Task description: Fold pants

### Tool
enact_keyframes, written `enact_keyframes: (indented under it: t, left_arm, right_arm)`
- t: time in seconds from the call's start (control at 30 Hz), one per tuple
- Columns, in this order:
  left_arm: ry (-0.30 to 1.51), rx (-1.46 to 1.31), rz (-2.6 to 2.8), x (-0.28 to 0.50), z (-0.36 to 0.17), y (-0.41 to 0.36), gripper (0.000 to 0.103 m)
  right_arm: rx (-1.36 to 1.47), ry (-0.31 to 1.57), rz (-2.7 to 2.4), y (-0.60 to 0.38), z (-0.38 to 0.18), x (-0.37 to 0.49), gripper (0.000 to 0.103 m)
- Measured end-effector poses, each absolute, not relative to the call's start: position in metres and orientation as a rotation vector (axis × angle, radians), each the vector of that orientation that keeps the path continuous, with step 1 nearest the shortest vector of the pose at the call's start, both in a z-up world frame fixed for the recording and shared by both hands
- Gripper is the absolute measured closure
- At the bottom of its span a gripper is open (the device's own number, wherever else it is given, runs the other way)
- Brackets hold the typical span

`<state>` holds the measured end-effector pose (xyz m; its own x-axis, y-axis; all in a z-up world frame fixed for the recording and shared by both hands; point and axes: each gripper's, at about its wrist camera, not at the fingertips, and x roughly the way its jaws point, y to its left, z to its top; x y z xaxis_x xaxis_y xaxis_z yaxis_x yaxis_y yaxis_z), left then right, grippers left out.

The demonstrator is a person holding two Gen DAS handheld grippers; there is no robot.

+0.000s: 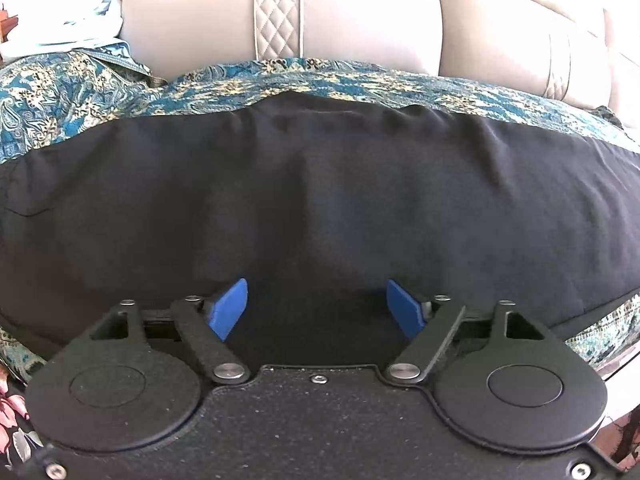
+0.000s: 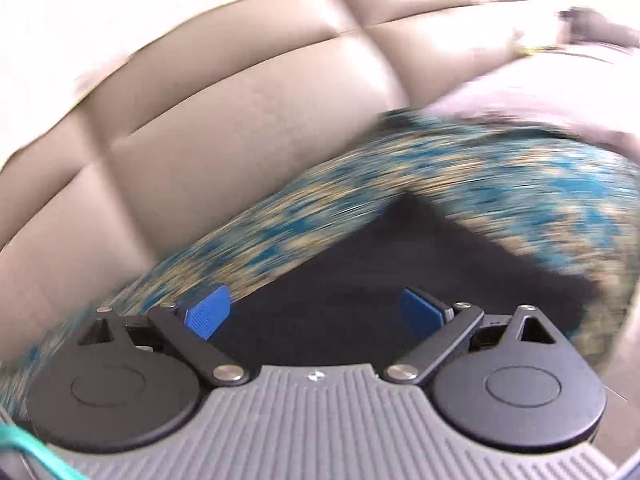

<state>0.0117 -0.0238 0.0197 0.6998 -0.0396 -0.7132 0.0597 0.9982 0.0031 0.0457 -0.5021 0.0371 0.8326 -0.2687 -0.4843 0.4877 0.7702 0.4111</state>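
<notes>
The black pants (image 1: 320,200) lie flat across a teal patterned cloth (image 1: 80,92) on a sofa seat. My left gripper (image 1: 318,308) is open, its blue pads (image 1: 230,308) spread just above the near part of the pants, holding nothing. In the right wrist view, which is blurred by motion, a corner of the pants (image 2: 400,272) lies on the patterned cloth (image 2: 320,220). My right gripper (image 2: 316,312) is open and empty, low over that corner.
The beige leather sofa back (image 1: 320,16) rises right behind the cloth and also shows in the right wrist view (image 2: 200,120). More cloth is piled at the far left (image 1: 60,28). A floral fabric (image 1: 16,412) shows at the lower left edge.
</notes>
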Motion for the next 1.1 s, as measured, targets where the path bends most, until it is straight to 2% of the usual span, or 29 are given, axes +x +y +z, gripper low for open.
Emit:
enact_keyframes:
  t: [0.2, 0.37, 0.8, 1.03, 1.1]
  left_arm:
    - [0.815, 0.030, -0.051, 0.017, 0.019, -0.031, 0.015]
    - [0.822, 0.032, -0.050, 0.019, 0.019, -0.032, 0.014]
    - [0.829, 0.031, -0.044, 0.023, 0.018, -0.033, 0.010]
    - [0.827, 0.033, -0.045, 0.022, 0.018, -0.033, 0.009]
    - [0.827, 0.032, -0.044, 0.022, 0.018, -0.033, 0.009]
  right_arm:
    - [0.801, 0.370, -0.621, -0.571, 0.013, 0.002, 0.004]
    - [1.008, 0.295, -0.641, -0.601, -0.009, -0.024, 0.004]
    - [0.957, 0.426, -0.583, -0.596, -0.015, -0.017, 0.005]
    - [0.944, 0.443, -0.527, -0.590, -0.019, 0.000, 0.011]
    - [0.945, 0.438, -0.508, -0.588, -0.019, 0.002, 0.022]
